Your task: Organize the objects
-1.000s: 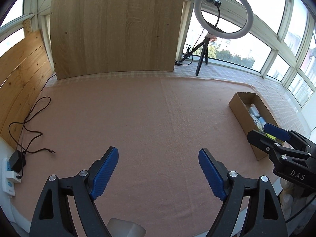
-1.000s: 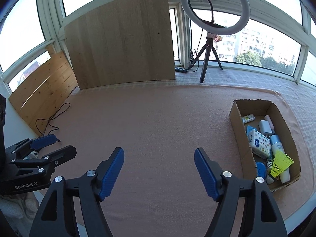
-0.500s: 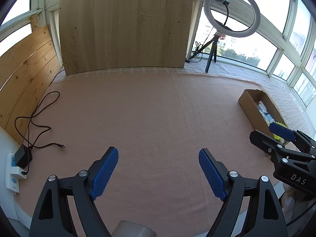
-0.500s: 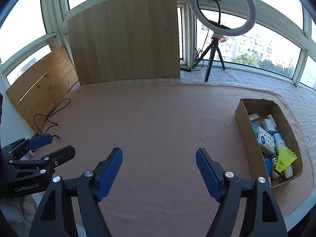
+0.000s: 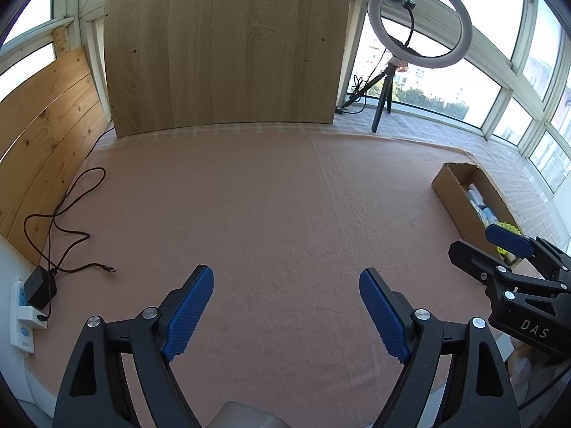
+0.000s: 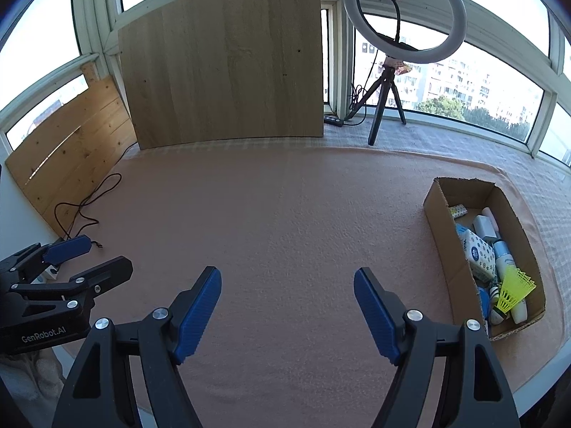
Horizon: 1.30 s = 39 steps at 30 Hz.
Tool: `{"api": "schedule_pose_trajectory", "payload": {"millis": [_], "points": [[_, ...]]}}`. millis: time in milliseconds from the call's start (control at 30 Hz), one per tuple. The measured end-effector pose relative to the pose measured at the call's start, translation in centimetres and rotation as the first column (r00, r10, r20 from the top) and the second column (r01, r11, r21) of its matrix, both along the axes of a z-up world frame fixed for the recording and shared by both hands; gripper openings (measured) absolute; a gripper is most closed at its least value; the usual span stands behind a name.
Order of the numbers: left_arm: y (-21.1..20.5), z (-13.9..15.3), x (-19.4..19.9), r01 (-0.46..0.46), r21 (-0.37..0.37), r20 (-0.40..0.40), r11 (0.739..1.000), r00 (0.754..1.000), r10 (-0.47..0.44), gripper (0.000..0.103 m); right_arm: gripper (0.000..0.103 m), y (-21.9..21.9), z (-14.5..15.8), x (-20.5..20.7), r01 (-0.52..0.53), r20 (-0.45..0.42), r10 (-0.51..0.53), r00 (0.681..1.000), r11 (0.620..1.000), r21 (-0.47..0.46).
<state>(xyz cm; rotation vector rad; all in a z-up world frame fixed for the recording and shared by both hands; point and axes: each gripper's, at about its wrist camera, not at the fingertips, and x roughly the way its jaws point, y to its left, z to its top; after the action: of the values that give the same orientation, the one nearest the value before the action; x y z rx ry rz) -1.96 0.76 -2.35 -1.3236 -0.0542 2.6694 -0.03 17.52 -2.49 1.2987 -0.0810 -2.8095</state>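
A brown cardboard box stands at the right of the pink cloth, and it also shows in the left wrist view. It holds several small items, among them a dotted tissue pack, white bottles and a yellow shuttlecock. My left gripper is open and empty over the near cloth. My right gripper is open and empty, left of the box. Each gripper shows in the other's view, the right one and the left one.
A wooden board leans at the back and wooden planks line the left. A ring light on a tripod stands at the back right. A black cable and a charger in a power strip lie at the left edge.
Both grippers have drawn back and tilted up a little, so the box and the cable sit farther off. Both stay open and empty.
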Motion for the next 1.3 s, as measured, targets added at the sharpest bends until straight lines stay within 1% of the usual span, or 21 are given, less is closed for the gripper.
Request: {"api": "schedule_pose_trajectory", "payload": {"millis": [567, 1300], "points": [[0.5, -0.2, -0.7, 0.003, -0.003, 0.004, 1.0, 1.0, -0.003, 0.089, 0.073, 0.4, -0.2, -0.4, 0.001, 0.014, -0.001, 1.0, 1.0, 0.001], [0.1, -0.5, -1.3, 0.002, -0.011, 0.01, 1.0, 1.0, -0.002, 0.089, 0.073, 0.5, -0.9, -1.0, 0.003, 0.036, -0.003, 0.999, 1.0, -0.008]]}}
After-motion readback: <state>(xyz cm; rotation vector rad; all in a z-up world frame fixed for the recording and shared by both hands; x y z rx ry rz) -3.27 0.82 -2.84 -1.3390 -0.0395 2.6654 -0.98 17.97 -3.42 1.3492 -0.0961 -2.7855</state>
